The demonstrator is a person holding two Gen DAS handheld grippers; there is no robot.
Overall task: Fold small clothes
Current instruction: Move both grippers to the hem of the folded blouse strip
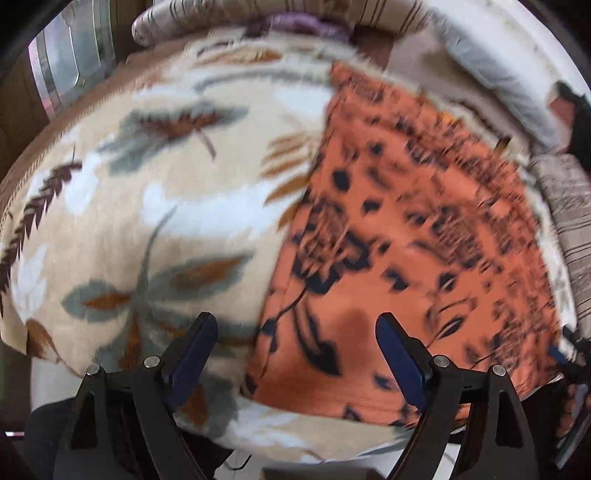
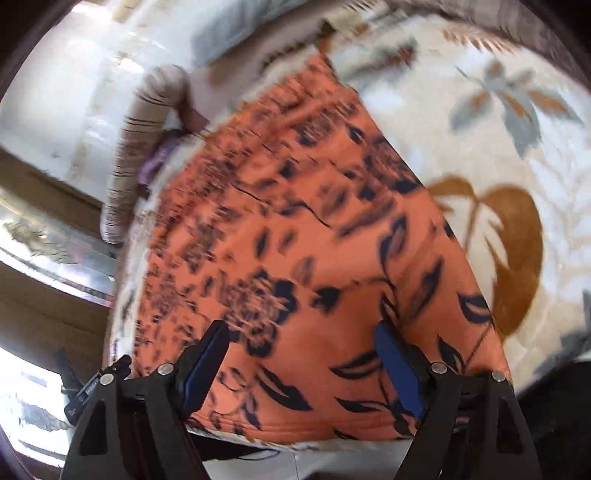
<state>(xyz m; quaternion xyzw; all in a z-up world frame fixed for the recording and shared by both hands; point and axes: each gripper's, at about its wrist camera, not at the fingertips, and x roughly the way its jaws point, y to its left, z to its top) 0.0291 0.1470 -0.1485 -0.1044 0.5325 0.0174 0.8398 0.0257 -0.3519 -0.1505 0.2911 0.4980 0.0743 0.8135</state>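
An orange garment with a dark floral print (image 1: 406,240) lies flat on a cream leaf-patterned blanket (image 1: 147,206). In the left wrist view it fills the right half. My left gripper (image 1: 295,328) is open and empty, above the garment's near left edge. In the right wrist view the garment (image 2: 314,240) fills the middle, with the blanket (image 2: 498,129) to its right. My right gripper (image 2: 301,332) is open and empty, just above the garment's near hem. Both views are blurred by motion.
A striped bolster (image 1: 166,18) and a purple cloth (image 1: 295,22) lie at the bed's far end; the bolster also shows in the right wrist view (image 2: 140,147). A white pillow (image 1: 491,74) lies at the far right. The bed's near edge (image 2: 295,448) is below the gripper.
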